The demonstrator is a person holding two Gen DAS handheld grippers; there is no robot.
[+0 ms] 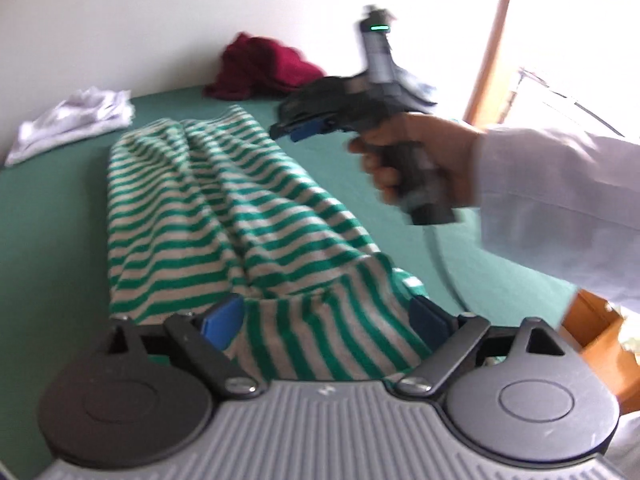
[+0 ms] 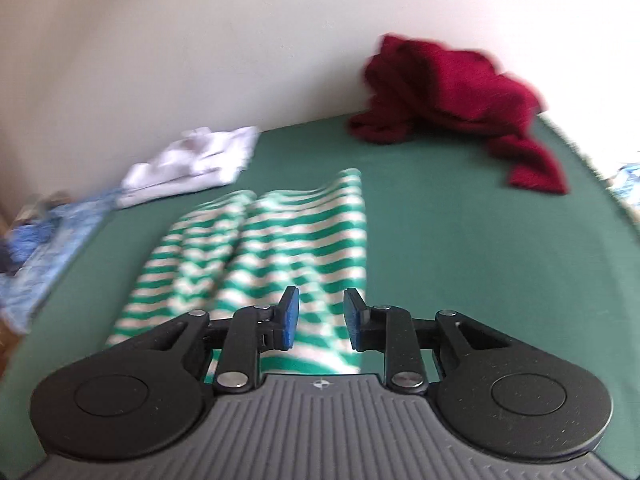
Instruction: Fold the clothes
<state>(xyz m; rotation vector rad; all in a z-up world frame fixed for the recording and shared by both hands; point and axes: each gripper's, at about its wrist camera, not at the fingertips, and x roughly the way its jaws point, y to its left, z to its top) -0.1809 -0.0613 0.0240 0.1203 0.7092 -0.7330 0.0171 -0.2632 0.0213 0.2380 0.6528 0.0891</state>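
Note:
A green-and-white striped garment [image 1: 208, 208] lies bunched in long folds on the green sheet [image 1: 52, 216]. Its near end runs between the wide-spread blue pads of my left gripper [image 1: 326, 316], which do not visibly press it. A hand [image 1: 440, 152] in a white sleeve holds my right gripper [image 1: 282, 130] in the air over the garment's far right side. In the right wrist view, the right gripper [image 2: 322, 316] has its pads a little apart with nothing between them. The striped garment [image 2: 280, 240] lies below and ahead of it.
A crumpled maroon garment [image 2: 452, 88] lies at the back near the wall. A folded white garment [image 2: 192, 160] sits at the far left, and blue patterned cloth [image 2: 48, 240] at the left edge. A wooden piece [image 1: 596, 332] stands off the bed's right edge.

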